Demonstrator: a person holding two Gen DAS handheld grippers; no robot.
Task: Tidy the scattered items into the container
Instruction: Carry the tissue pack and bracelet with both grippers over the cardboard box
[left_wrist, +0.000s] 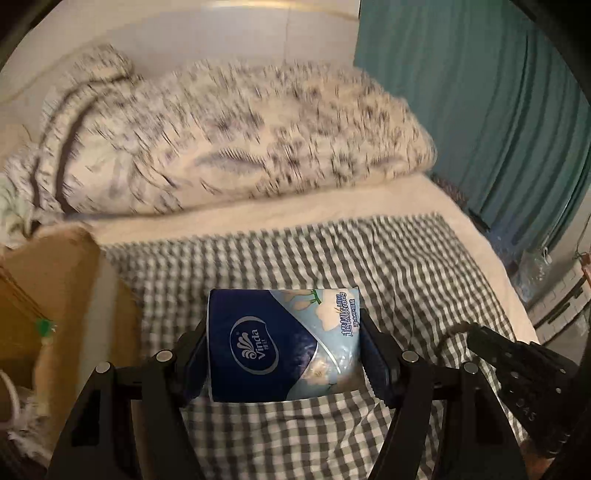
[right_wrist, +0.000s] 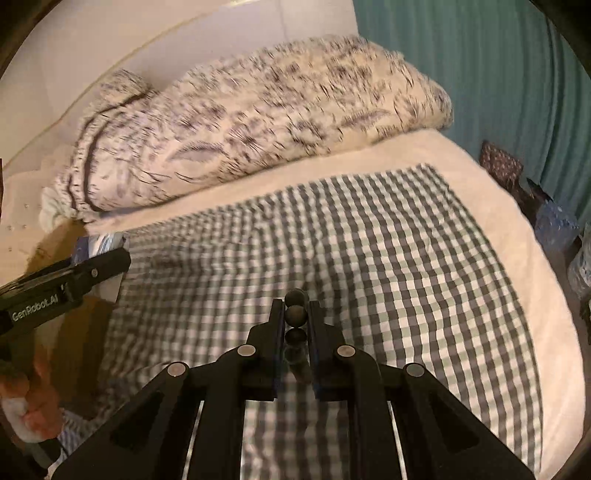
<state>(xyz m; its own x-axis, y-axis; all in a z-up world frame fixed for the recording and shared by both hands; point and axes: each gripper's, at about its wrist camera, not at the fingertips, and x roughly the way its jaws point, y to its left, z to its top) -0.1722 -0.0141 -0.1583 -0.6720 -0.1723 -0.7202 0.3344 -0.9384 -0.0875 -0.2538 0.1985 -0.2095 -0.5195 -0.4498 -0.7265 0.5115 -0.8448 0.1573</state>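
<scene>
Left tool (left_wrist: 284, 354) has its two fingers pressed against the sides of a wrapped roll of tissue (left_wrist: 282, 343), a blue and white pack printed with the Vinda name. The roll lies sideways between the finger pads (left_wrist: 373, 363), above the grey and white checked cloth (left_wrist: 332, 258) that covers the near part of the bed (left_wrist: 280, 214); whether the roll touches the cloth or hangs just over it cannot be told from this view. To the left of the roll, at the edge of the picture, stands a brown cardboard box (left_wrist: 55, 280) with its flap raised, and something white and stringy shows low inside it.

Right tool (right_wrist: 295, 317) has its fingers drawn nearly together, gripping a string of dark beads (right_wrist: 295, 314). One bead pokes out past the fingertips, another sits between them and more run back down the narrow gap. This tool hangs over the middle of the checked cloth, well apart from the box. At the left edge of the right wrist view, the body of the left tool shows with a bare hand (right_wrist: 33, 406) below it.

Behind the cloth a rumpled white duvet with a dark sprig pattern (left_wrist: 229, 133) lies heaped across the far side of the bed, against a pale wall (left_wrist: 184, 33). A teal curtain (left_wrist: 480, 110) hangs on the right, and some clear plastic packaging (right_wrist: 557, 225) sits on the floor beside the bed.
</scene>
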